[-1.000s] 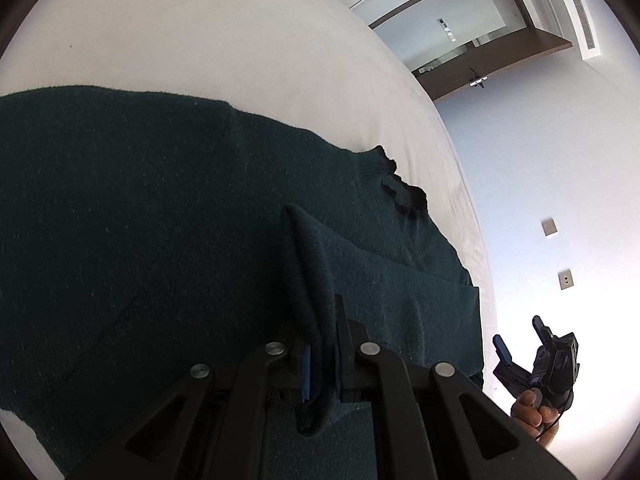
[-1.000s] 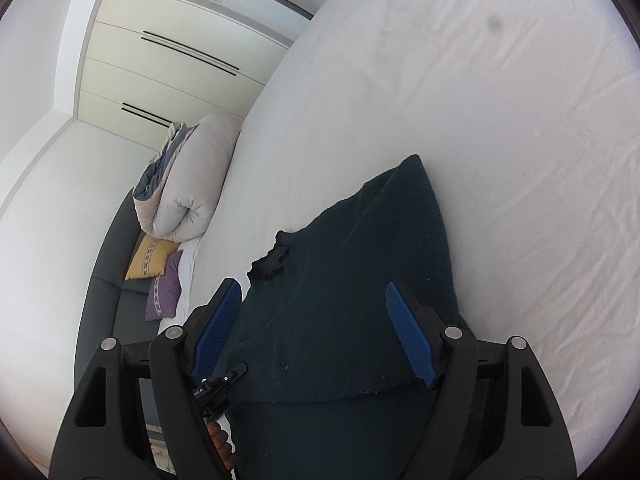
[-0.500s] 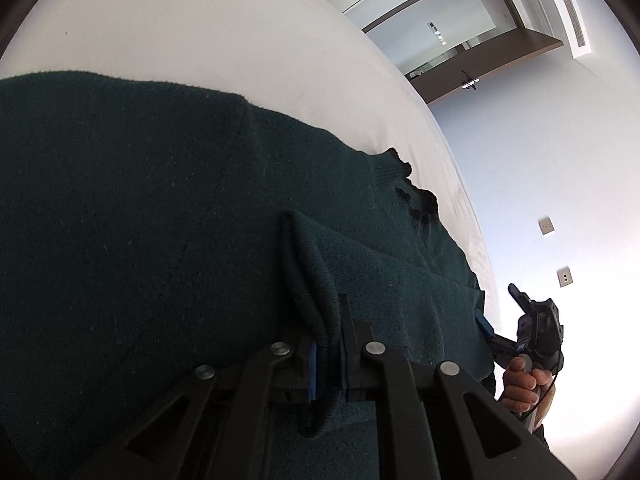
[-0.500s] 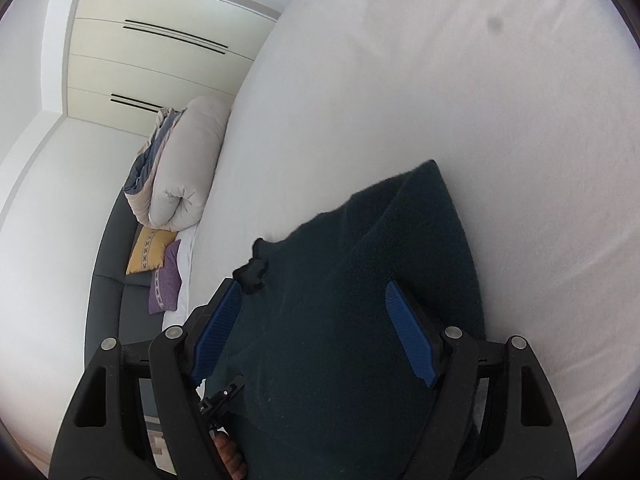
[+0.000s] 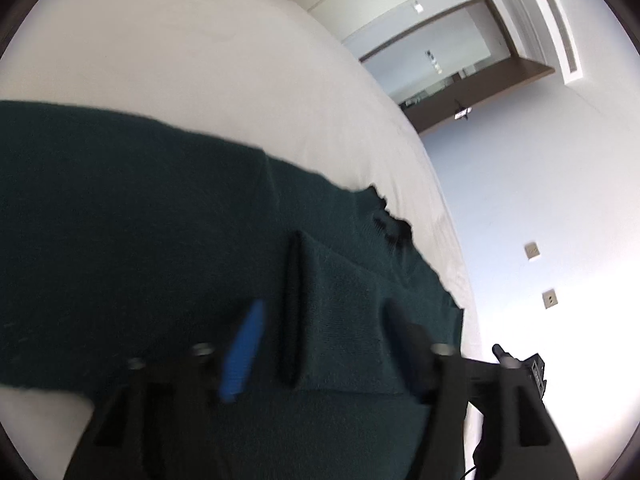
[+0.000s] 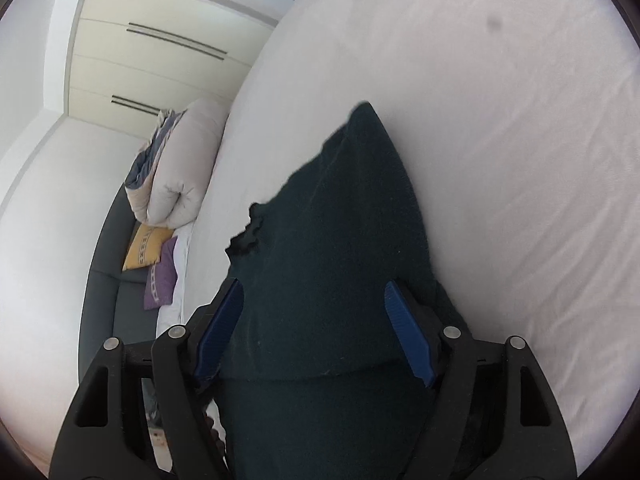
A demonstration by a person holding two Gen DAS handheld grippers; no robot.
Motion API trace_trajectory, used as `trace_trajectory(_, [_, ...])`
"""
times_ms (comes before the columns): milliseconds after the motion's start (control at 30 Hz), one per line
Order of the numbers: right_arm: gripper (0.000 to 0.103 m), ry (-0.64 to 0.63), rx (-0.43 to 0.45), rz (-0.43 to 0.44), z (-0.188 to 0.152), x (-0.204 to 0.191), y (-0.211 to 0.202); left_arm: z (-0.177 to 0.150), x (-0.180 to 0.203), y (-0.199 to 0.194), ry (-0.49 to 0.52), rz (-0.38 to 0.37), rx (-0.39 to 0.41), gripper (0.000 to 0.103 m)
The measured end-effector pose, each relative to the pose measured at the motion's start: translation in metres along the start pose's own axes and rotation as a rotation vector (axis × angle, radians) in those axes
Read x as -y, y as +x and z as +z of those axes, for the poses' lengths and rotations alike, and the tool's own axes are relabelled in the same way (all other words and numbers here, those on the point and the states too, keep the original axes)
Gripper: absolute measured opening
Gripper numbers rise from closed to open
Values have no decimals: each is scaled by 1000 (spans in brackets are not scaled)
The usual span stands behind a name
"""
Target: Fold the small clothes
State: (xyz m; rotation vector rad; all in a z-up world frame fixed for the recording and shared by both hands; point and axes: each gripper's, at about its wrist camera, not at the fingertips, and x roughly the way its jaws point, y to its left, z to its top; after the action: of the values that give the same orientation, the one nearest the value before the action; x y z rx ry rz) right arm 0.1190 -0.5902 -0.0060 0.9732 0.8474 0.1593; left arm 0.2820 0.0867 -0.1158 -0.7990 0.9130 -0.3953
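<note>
Both grippers stand open over a dark green sweater (image 5: 140,220) spread on the white bed (image 5: 180,60). Between the left gripper's (image 5: 320,344) parted fingers a raised fold (image 5: 294,312) of the sweater stands free, ungripped. The right gripper (image 6: 316,332) straddles the sweater's folded edge, fingers wide apart and holding nothing.

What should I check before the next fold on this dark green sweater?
1. Left tongs open, off the sweater: ok.
2. Right tongs open: ok.
3. Folded flap lying flat: not ok, a raised ridge stands between the left fingers.
4. Sweater fully on the bed: cannot tell, near edge is hidden.
5. Collar visible for alignment: ok.
</note>
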Motion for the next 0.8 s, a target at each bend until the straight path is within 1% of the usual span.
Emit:
trace_trajectory(33, [73, -23, 30, 26, -3, -12, -10, 0, -3, -26, -6, 7, 61, 99])
trace_trajectory(67, [73, -49, 53, 48, -10, -26, -22, -1, -10, -55, -18, 15, 126, 103])
trace_trajectory(100, [73, -68, 60, 61, -16, -38, -28, -2, -22, -82, -48, 13, 177, 103])
trace_trajectory(133, [73, -83, 53, 73, -25, -49, -30, -3, -41, -108, -107, 1, 217, 103])
trace_trajectory(200, [73, -94, 26, 87, -42, -66, -30, -8, -83, -152, -267, -17, 295, 102])
trace_trajectory(267, [73, -100, -3, 100, -61, -82, -25, -19, -127, -194, -414, -1, 390, 99])
trace_trajectory(333, [73, -101, -28, 114, -79, -97, -19, -32, -165, -226, -551, 21, 488, 96])
trace_trajectory(433, [73, -103, -73, 121, -102, -117, -7, -45, -204, -249, -716, 27, 566, 92])
trace_trajectory(500, [73, -115, -103, 117, -116, -131, 0, -47, -224, -251, -781, 7, 588, 87])
trace_trajectory(533, [73, -125, -111, 111, -122, -138, 2, -45, -231, -251, -813, -6, 597, 86])
trace_trajectory(567, [73, -132, -117, 110, -126, -144, 4, -42, -236, -251, -837, -22, 609, 86])
trace_trajectory(667, [73, -151, -126, 115, -137, -160, 4, -30, -244, -246, -862, -11, 626, 86])
trace_trajectory(733, [73, -158, -131, 118, -141, -167, 6, -24, -254, -248, -913, -44, 656, 86])
trace_trajectory(767, [73, -161, -132, 118, -142, -169, 5, -21, -257, -251, -913, -55, 664, 83])
trace_trajectory(800, [73, -164, -133, 117, -144, -171, 5, -18, -259, -250, -908, -55, 668, 73])
